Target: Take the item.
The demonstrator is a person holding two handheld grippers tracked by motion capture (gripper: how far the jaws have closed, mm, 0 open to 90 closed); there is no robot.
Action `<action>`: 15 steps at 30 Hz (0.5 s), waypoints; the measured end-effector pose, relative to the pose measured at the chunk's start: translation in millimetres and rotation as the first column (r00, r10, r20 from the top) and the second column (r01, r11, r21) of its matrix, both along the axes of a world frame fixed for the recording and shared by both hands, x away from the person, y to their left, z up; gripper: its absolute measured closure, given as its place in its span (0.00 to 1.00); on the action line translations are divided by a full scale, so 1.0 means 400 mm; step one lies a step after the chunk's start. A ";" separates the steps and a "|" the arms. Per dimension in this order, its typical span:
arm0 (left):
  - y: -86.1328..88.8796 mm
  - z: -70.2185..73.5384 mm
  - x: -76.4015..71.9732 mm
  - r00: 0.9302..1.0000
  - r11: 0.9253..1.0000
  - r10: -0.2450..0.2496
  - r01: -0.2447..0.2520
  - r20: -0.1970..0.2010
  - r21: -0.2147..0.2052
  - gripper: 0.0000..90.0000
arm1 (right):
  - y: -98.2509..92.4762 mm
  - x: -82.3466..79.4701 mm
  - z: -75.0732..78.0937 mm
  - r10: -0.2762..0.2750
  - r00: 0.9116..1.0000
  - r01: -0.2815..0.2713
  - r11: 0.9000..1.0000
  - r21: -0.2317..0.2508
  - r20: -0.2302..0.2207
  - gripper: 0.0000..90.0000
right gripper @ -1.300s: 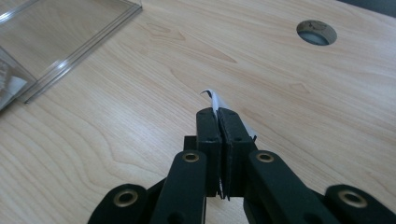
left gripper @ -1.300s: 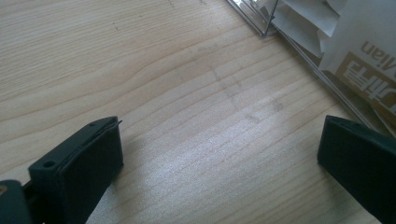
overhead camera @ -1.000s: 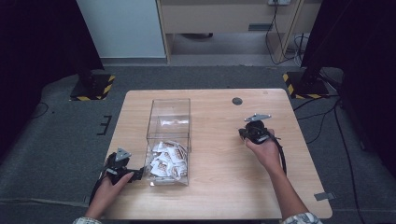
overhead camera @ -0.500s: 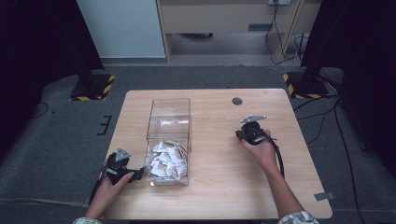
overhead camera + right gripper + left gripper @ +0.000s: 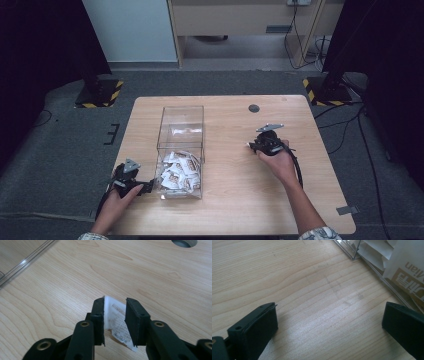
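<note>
Sachet (image 5: 117, 322), white with printed text, lies between the jaws of the right gripper (image 5: 115, 322) on the right half of the table (image 5: 225, 210), well apart from the clear box (image 5: 181, 150). The jaws have just been opening; the left pad touches the sachet, a gap shows at the other, so the grip reads as released. Left gripper (image 5: 329, 327) rests wide open and empty at the near-left corner, beside the box holding more sachets (image 5: 177, 170). Risk: the sachet may cling to one pad and be dragged as the gripper withdraws.
</note>
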State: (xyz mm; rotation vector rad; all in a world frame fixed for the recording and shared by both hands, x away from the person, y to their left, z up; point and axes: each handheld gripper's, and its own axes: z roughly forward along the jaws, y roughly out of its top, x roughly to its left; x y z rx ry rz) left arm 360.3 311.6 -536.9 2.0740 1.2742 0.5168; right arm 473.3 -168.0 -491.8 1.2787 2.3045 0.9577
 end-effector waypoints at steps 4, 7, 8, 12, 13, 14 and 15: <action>0.000 0.000 0.000 1.000 1.000 0.000 0.000 0.000 0.000 0.00 | -0.007 -0.004 0.011 -0.014 1.000 0.014 1.000 0.005 0.009 0.70; 0.000 0.000 0.000 1.000 1.000 0.000 0.000 0.000 0.000 0.00 | -0.010 -0.007 0.019 -0.021 1.000 0.021 1.000 0.013 0.013 0.63; 0.000 0.000 0.000 1.000 1.000 0.000 0.000 0.000 0.000 0.00 | -0.010 -0.009 0.022 -0.020 1.000 0.019 1.000 0.014 0.019 0.62; 0.000 0.000 0.000 1.000 1.000 0.000 0.000 0.000 0.000 0.00 | -0.010 -0.015 0.035 -0.024 0.999 0.023 0.999 0.032 0.031 0.59; 0.000 0.000 0.000 1.000 1.000 0.000 0.000 0.000 0.000 0.00 | -0.010 -0.015 0.035 -0.024 0.999 0.023 0.999 0.032 0.031 0.59; 0.000 0.000 0.000 1.000 1.000 0.000 0.000 0.000 0.000 0.00 | -0.007 -0.018 0.040 -0.021 0.999 0.019 0.999 0.035 0.041 0.56; 0.000 0.000 0.000 1.000 1.000 0.000 0.000 0.000 0.000 0.00 | -0.005 -0.020 0.043 -0.022 0.999 0.020 0.999 0.041 0.039 0.55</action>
